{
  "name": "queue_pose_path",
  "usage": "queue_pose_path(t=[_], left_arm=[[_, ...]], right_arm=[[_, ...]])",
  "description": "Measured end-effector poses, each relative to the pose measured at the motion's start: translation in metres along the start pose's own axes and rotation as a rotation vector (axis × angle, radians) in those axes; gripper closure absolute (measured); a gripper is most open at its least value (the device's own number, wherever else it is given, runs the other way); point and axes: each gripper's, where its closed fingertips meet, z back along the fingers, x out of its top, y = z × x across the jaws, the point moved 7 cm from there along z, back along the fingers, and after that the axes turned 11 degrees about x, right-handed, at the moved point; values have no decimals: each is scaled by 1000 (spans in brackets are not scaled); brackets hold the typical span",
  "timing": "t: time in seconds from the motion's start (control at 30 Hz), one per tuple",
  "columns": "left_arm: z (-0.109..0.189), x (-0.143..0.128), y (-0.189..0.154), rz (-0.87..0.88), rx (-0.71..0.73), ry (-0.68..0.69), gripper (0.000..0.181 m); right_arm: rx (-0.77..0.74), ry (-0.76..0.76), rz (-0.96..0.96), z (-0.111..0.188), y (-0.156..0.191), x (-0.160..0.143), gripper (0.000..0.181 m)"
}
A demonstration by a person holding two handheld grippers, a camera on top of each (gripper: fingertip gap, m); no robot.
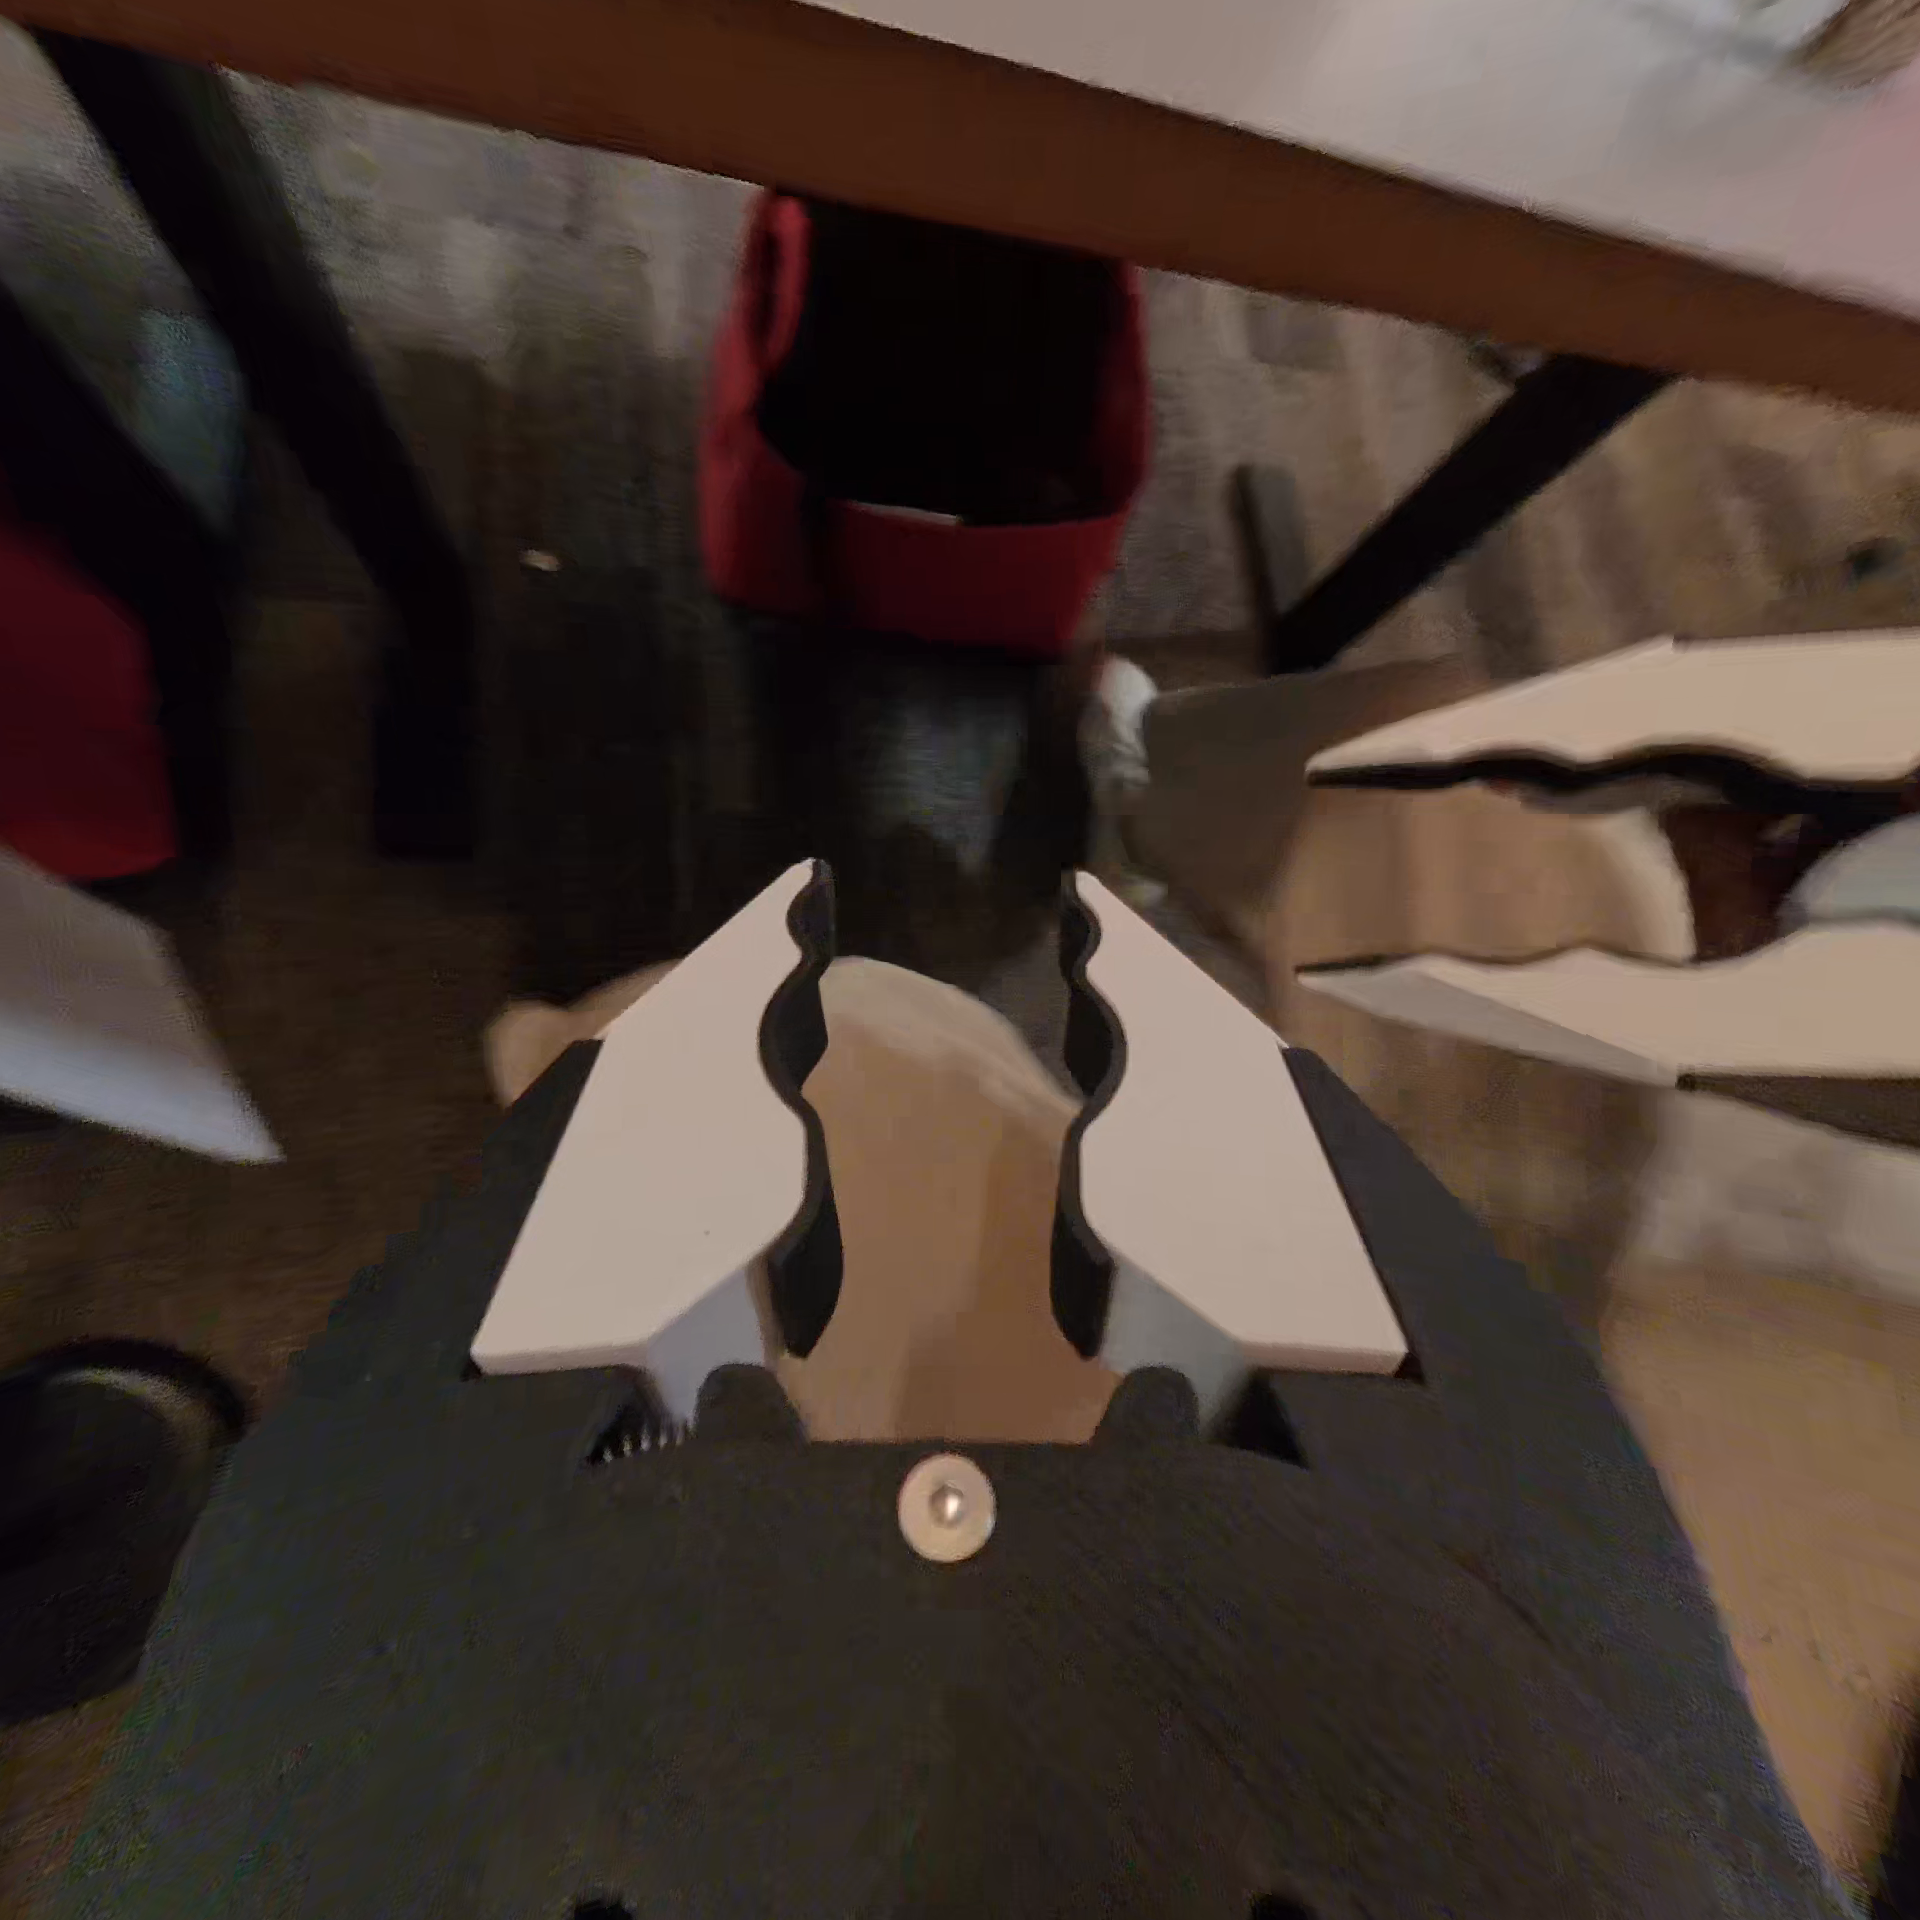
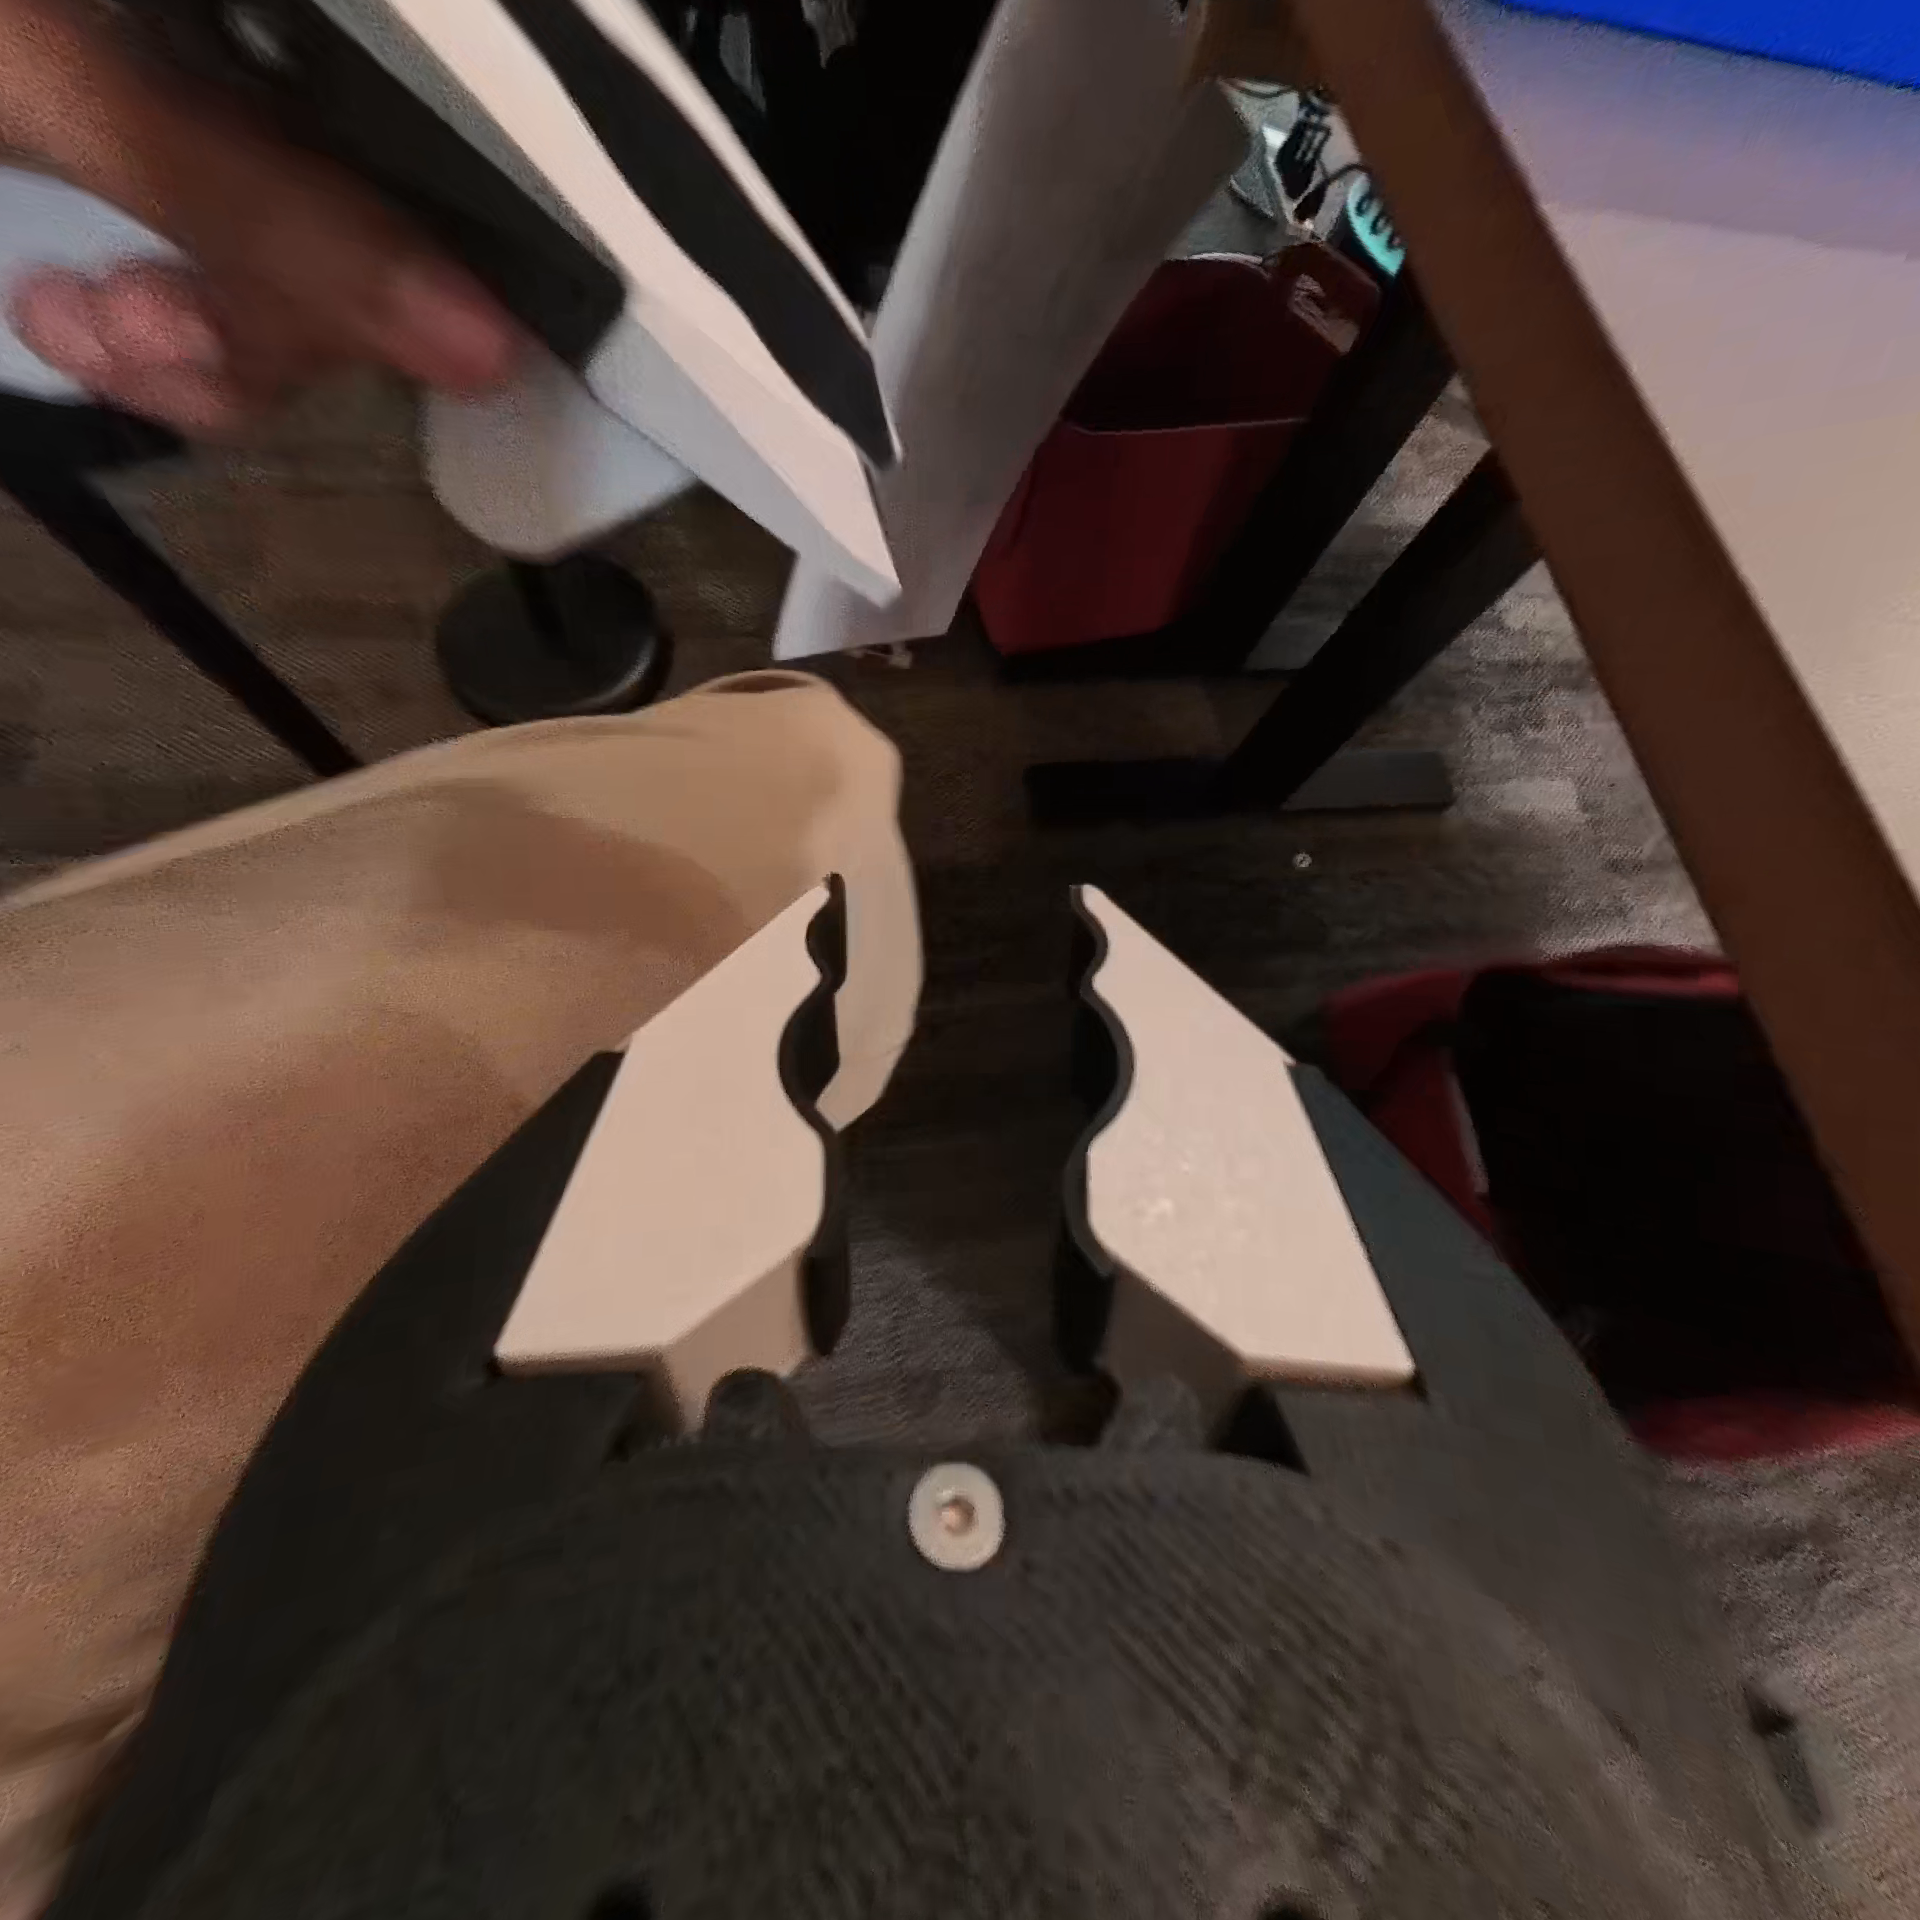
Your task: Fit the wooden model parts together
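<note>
Holding both tools below the table edge [image 1: 1143, 197], I have nothing clamped: the left gripper [image 1: 948, 894] has its jaws apart over my tan trouser leg [image 1: 935, 1164], and the right gripper [image 2: 956, 904] is likewise apart and empty above the grey carpet [image 2: 1455, 831]. Farther out, a red bin [image 1: 914, 561] stands under the table. No wooden model parts show in either view; presumably they lie up on the tabletop. I judge no fitting has begun, so next I must raise both grippers to find a part.
</note>
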Motion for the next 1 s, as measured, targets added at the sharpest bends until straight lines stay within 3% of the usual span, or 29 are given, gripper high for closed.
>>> queue_pose_path(t=[0.03, 0.1, 0.17, 0.3, 0.47, 0.57, 0.67, 0.77, 0.9, 1.0], left_arm=[[-9, 0, 19, -83, 54, -16, 142], [-39, -7, 58, -244, 168, -31, 141], [-87, -29, 103, -343, 266, -32, 140], [-209, -112, 184, -184, 242, 203, 142], [-336, -172, 256, -24, 133, 311, 149], [-389, -192, 288, 56, 94, 381, 151], [-406, -219, 299, 210, -10, 417, 150], [-401, -257, 301, 197, -23, 462, 145], [-394, -288, 299, 218, -22, 466, 147], [-392, -295, 292, 211, -49, 478, 147]], right_arm=[[-5, 12, 40, -26, -13, -2, 140], [-23, 47, 105, -86, -44, -11, 140], [-45, 102, 150, -154, -79, -31, 141], [-57, 217, 86, -293, -151, -97, 145], [-124, 267, -319, -444, -264, -194, 146], [-184, 225, -594, -513, -339, -241, 149], [-344, 167, -676, -562, -420, -269, 155], [-432, 205, -702, -607, -486, -289, 153], [-395, 383, -705, -650, -531, -321, 156], [-385, 380, -731, -664, -552, -330, 157]])
